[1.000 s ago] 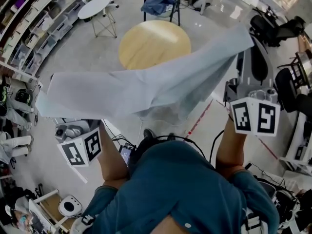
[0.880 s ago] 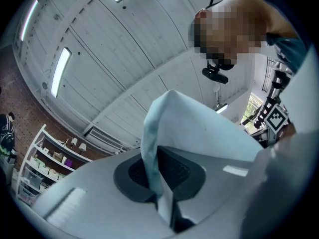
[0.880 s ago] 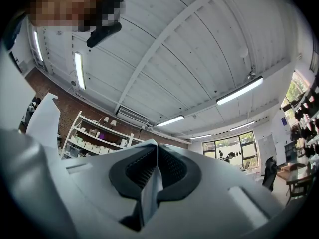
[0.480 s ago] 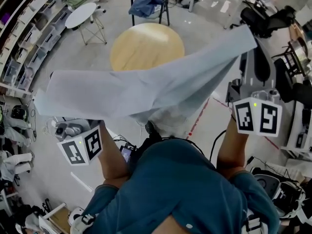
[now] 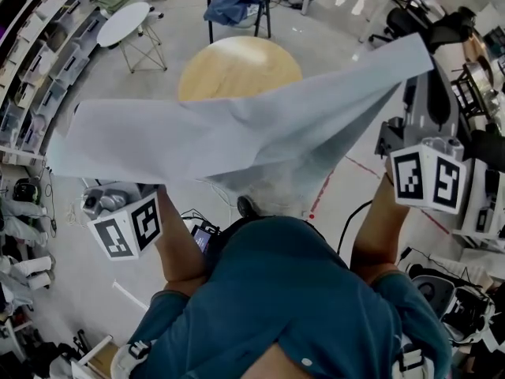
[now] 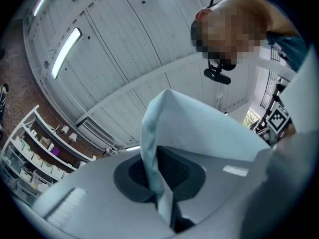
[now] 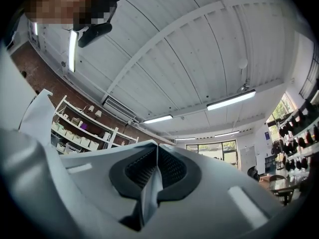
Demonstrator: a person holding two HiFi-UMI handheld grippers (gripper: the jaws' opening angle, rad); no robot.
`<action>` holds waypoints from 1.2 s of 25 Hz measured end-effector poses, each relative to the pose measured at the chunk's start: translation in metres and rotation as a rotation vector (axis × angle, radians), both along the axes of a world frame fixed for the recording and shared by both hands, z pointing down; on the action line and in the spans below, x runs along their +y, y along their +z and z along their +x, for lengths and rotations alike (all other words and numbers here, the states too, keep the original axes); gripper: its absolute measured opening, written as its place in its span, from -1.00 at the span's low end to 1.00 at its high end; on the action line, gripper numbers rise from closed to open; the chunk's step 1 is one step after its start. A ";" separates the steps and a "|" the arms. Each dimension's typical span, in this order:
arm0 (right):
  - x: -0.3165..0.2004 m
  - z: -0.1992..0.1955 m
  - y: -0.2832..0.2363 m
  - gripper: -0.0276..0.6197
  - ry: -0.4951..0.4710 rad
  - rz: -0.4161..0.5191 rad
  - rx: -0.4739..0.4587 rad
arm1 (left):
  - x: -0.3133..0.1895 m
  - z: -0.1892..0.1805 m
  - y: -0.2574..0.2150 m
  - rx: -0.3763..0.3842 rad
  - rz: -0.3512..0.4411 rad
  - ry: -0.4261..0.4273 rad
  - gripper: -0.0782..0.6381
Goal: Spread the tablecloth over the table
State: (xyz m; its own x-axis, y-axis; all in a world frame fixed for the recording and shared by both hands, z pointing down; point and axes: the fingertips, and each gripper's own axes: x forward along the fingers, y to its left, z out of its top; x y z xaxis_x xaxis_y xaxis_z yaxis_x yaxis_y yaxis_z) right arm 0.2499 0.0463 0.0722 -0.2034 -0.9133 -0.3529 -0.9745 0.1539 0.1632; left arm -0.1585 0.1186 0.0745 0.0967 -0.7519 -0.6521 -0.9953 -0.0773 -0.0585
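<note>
A pale blue-grey tablecloth (image 5: 237, 136) hangs spread in the air between my two grippers, above and in front of the round wooden table (image 5: 237, 61). It covers the table's near edge in the head view. My left gripper (image 5: 106, 201) holds the cloth's left end, its jaws shut on a fold of cloth (image 6: 159, 183) that billows up to the right. My right gripper (image 5: 436, 146) holds the right end, and a thin edge of cloth (image 7: 151, 185) is pinched between its shut jaws. Both grippers point up at the ceiling.
A small white round table (image 5: 129, 22) and a chair with blue clothing (image 5: 235, 6) stand beyond the wooden table. Shelving (image 5: 31, 61) lines the left side. Dark equipment (image 5: 442, 93) crowds the right. A red tape line (image 5: 323, 196) crosses the floor.
The cloth has lifted and stretched wider, and its right corner now sits higher and further right. Both grippers have moved slightly outward. The wooden table shows a little less.
</note>
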 end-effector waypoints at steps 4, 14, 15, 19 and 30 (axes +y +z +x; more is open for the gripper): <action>-0.008 -0.015 -0.004 -0.88 0.024 0.003 0.011 | -0.015 -0.020 -0.002 0.015 0.017 0.019 -0.78; -0.016 -0.047 -0.007 -0.88 0.082 -0.009 0.039 | -0.035 -0.068 0.004 0.062 0.041 0.063 -0.78; -0.017 -0.048 -0.008 -0.88 0.082 -0.010 0.038 | -0.035 -0.071 0.004 0.068 0.043 0.062 -0.78; -0.028 -0.055 -0.020 -0.88 0.065 -0.003 0.023 | -0.040 -0.086 0.001 0.092 0.061 0.055 -0.78; -0.084 -0.057 -0.028 -0.88 0.070 0.009 0.022 | -0.061 -0.111 -0.002 0.099 0.067 -0.019 -0.78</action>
State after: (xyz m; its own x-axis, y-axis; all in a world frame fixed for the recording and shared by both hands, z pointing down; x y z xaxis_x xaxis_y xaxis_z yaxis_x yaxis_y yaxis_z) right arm 0.1925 -0.0379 0.0442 -0.1469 -0.9223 -0.3574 -0.9790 0.0840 0.1855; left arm -0.2697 0.0575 0.0727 0.0152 -0.7075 -0.7066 -0.9977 -0.0574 0.0361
